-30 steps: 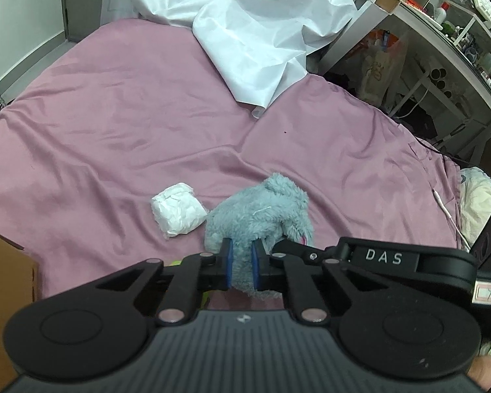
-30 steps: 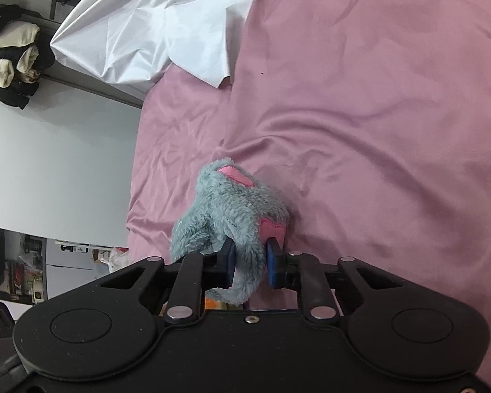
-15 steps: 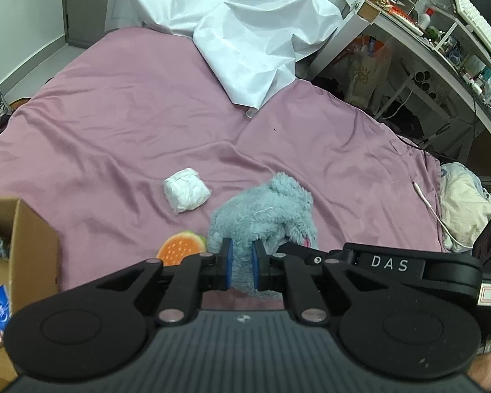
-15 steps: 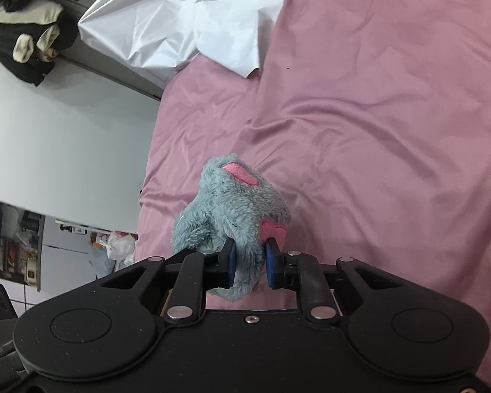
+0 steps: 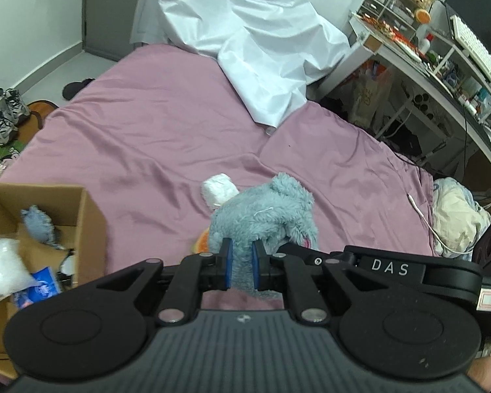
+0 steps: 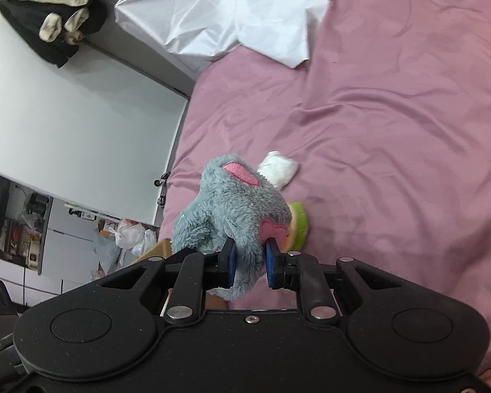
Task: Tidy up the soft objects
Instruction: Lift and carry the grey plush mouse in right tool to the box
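A grey plush elephant (image 5: 265, 216) with pink ear linings is held up above the pink bed sheet (image 5: 154, 137) by both grippers. My left gripper (image 5: 240, 265) is shut on its fur from one side. My right gripper (image 6: 248, 265) is shut on it from the other side, beside its pink patch; the plush also shows in the right wrist view (image 6: 232, 209). A white soft bundle (image 5: 220, 189) lies on the sheet behind the plush. A burger-shaped soft toy (image 6: 298, 226) lies under the plush, partly hidden.
An open cardboard box (image 5: 81, 216) stands at the left with a grey plush (image 5: 41, 226), a clear bag (image 5: 0, 265) and a blue packet inside. A white sheet (image 5: 255, 42) lies at the far end of the bed. A cluttered white desk (image 5: 442, 62) stands at right.
Both grippers have risen with the elephant, lifting it off the sheet. The burger toy and the cardboard box have come into view.
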Available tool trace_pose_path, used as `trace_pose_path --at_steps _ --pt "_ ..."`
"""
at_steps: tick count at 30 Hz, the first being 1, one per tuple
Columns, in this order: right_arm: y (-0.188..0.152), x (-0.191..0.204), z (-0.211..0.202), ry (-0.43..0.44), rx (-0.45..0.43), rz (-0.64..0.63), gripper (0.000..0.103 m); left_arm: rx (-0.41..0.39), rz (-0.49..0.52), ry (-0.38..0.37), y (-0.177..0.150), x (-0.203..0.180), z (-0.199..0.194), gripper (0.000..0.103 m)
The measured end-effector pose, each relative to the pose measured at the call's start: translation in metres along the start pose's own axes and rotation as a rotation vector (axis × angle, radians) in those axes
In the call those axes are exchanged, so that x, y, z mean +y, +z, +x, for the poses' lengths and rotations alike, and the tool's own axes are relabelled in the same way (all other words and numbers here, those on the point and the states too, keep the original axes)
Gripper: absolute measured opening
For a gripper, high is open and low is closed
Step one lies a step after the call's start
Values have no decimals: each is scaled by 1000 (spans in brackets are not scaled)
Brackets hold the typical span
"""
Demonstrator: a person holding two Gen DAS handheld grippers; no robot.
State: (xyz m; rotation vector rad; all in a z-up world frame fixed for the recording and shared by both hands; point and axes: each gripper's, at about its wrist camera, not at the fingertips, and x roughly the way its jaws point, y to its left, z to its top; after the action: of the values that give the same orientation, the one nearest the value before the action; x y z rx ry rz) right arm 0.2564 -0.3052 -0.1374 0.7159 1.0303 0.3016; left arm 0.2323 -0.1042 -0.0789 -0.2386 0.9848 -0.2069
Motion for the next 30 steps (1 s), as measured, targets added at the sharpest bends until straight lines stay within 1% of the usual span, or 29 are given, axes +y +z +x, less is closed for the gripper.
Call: trace_pose_path --at_steps 21,30 --pt "-39 91 8 30 19 -135 18 -100 -108 20 -5 72 -73 11" --pt "-62 129 28 37 63 -190 18 -121 -169 45 -14 115 -96 11"
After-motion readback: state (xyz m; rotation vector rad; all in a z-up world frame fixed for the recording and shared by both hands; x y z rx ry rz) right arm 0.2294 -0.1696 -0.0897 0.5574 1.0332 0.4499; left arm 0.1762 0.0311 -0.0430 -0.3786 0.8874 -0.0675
